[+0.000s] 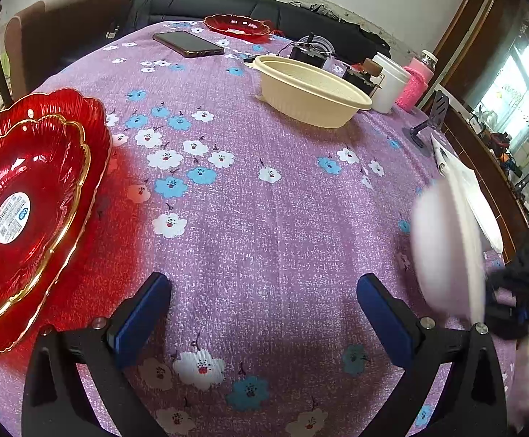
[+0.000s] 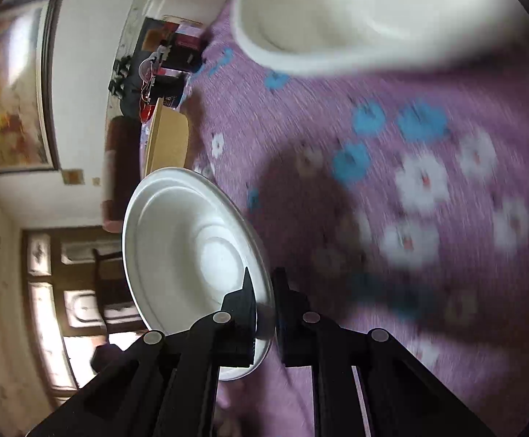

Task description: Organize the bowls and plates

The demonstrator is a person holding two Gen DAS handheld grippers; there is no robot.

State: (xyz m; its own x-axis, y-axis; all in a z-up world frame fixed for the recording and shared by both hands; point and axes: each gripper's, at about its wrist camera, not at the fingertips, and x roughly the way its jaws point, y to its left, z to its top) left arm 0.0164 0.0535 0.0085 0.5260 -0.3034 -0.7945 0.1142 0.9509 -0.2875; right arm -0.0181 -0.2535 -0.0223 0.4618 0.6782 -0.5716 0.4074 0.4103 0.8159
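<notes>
Only rightward, white plate [image 2: 191, 247] pinched on edge; leftward, red dishes [image 1: 27, 200].

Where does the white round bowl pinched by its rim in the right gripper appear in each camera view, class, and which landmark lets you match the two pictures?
Left wrist view: the white round bowl is at the right edge, blurred and tipped on edge above the cloth.
Right wrist view: the same bowl sits lower left of centre, its rim clamped in the right gripper.
Shared landmark: the cream oval plastic bowl on the purple flowered tablecloth.
</notes>
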